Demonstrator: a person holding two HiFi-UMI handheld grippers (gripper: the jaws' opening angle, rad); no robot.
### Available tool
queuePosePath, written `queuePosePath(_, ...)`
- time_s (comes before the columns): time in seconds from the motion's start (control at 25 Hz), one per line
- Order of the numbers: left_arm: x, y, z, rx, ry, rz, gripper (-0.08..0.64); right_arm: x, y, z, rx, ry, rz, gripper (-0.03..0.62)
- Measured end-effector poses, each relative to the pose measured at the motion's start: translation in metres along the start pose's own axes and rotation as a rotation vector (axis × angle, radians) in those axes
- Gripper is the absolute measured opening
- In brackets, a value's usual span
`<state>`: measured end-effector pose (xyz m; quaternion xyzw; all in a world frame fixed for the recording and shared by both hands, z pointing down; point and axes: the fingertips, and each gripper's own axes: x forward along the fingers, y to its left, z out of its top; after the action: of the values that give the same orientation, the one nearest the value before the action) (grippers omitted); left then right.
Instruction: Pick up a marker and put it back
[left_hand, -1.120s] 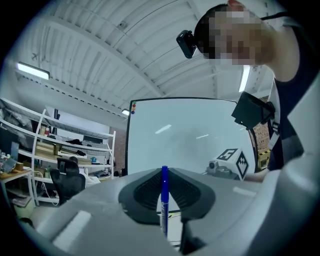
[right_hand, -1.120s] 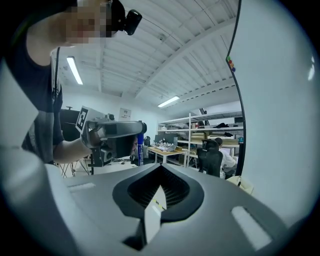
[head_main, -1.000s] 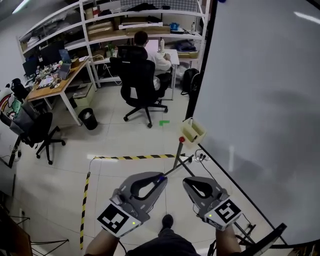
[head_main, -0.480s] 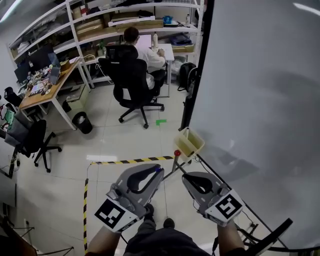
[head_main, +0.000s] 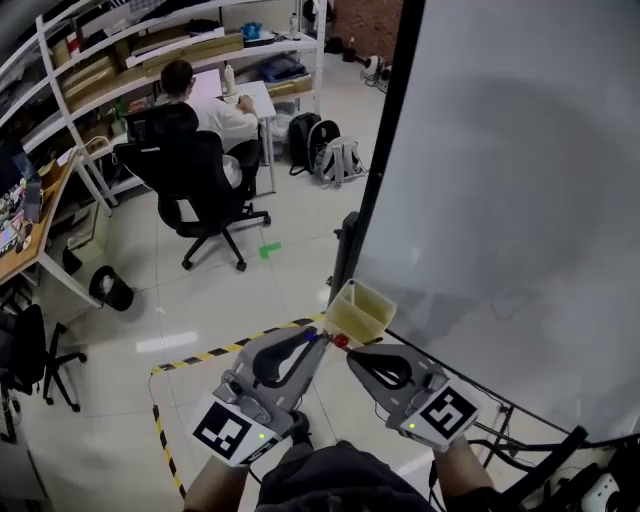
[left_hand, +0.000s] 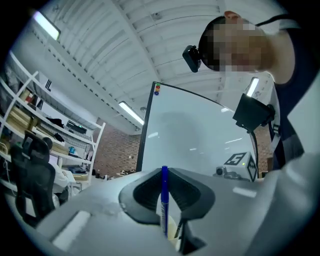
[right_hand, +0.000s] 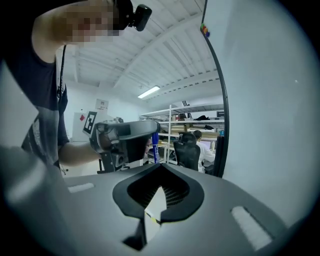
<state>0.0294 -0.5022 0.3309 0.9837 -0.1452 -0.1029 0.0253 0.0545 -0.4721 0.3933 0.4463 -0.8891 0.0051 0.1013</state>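
Note:
A blue marker (left_hand: 164, 200) stands upright between the jaws of my left gripper (left_hand: 165, 172), which is shut on it. In the head view the left gripper (head_main: 311, 343) holds the marker's tip (head_main: 313, 338) just below and left of a yellow tray (head_main: 360, 310) fixed at the whiteboard's lower edge. My right gripper (head_main: 353, 362) sits beside it to the right, its jaws together with nothing in them. From the right gripper view (right_hand: 161, 167) I see the left gripper (right_hand: 131, 137) and the blue marker (right_hand: 154, 149) ahead.
A large whiteboard (head_main: 520, 200) fills the right side on a black stand. A small red knob (head_main: 340, 341) sits between the grippers. Yellow-black tape (head_main: 225, 351) marks the floor. A person on an office chair (head_main: 200, 150), backpacks (head_main: 335, 160) and a bin (head_main: 110, 290) lie farther off.
The view has swung toward the whiteboard and both grippers have come closer to the yellow tray. The left gripper still holds the blue marker.

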Motion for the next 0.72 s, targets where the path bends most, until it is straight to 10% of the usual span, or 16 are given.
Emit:
queuePosePath(0.36,0.055,0.048,-0.054,-0.142,0.013,-0.156,0.041,0.006,-0.027,-0.013,0.090,0.055,-0.190,0.000)
queuePosePath(0.72,0.086,0.065,-0.122,-0.148,0.118,-0.166,0.043,0.016,-0.052,-0.023,0.134,0.051,-0.197,0.000)
